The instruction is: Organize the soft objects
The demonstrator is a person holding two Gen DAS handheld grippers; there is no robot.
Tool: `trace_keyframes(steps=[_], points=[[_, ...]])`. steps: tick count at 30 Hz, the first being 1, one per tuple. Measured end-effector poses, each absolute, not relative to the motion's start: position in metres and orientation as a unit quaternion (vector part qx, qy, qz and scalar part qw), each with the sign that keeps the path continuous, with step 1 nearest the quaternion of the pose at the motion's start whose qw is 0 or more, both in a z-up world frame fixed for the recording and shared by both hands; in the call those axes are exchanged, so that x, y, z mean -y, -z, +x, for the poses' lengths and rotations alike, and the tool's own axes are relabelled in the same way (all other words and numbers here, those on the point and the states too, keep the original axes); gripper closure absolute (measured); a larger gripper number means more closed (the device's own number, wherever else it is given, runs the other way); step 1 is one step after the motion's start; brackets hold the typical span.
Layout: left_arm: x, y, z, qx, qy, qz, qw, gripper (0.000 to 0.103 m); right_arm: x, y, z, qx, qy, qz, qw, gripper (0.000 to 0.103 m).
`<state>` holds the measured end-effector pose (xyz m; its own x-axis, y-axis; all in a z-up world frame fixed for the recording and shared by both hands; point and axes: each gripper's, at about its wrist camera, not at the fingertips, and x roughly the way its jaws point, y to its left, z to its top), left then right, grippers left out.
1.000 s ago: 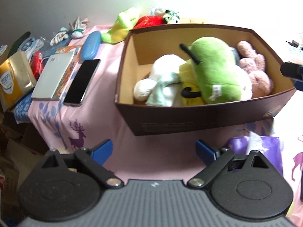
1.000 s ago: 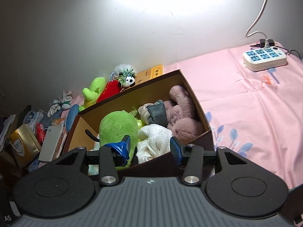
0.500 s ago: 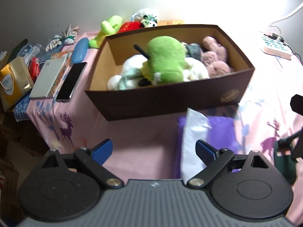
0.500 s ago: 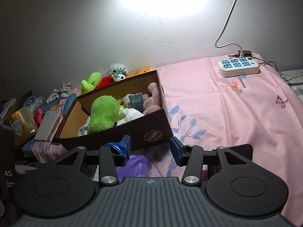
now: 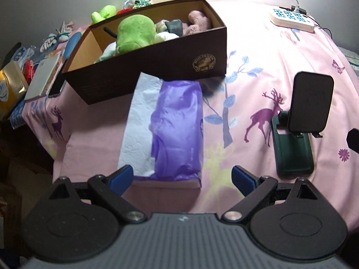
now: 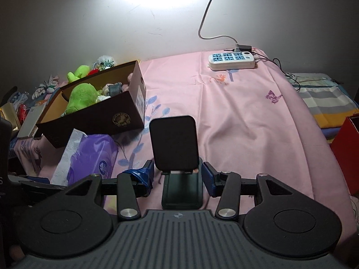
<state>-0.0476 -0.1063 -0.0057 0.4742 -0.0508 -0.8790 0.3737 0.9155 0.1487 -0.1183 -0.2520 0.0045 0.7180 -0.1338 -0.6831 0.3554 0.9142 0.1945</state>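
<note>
Between the blue pads of the left gripper [image 5: 182, 178], which stand wide apart and hold nothing, lies the near end of a purple tissue pack [image 5: 179, 125] with white tissue along its left side. Its far end reaches the front wall of the dark brown box [image 5: 143, 67], which serves as the landmark on the pink cloth [image 5: 258, 51].

Over on the right gripper [image 6: 177, 177] the jaws are partly apart and empty; seen between them is a dark green phone stand [image 6: 181, 192] carrying a black phone [image 6: 174, 143], standing right of the tissue pack and in front of the box's right corner, apart from it.

Inside the box sit the soft toys: a green plush [image 5: 134, 33] toward the middle, a pink plush [image 5: 198, 21] at the right end, pale ones between. Behind the box's back left corner more toys lie outside it: a small green plush [image 5: 103, 13] and a white fluffy toy [image 5: 138, 0]. Left of the box lie a silver notebook [image 5: 43, 78] and a gold packet [image 5: 11, 87]. Well to the right of the box, by the wall, rests a white power strip [image 6: 232, 61].
</note>
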Motion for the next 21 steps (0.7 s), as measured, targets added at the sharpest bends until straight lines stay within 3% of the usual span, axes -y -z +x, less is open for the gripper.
trace_keyframes(steps=[21], points=[[0.1,0.033,-0.089,-0.551,0.108,0.172,0.809,0.009,0.247,0.029,-0.141,-0.442,0.141,0.181,0.867,0.072]])
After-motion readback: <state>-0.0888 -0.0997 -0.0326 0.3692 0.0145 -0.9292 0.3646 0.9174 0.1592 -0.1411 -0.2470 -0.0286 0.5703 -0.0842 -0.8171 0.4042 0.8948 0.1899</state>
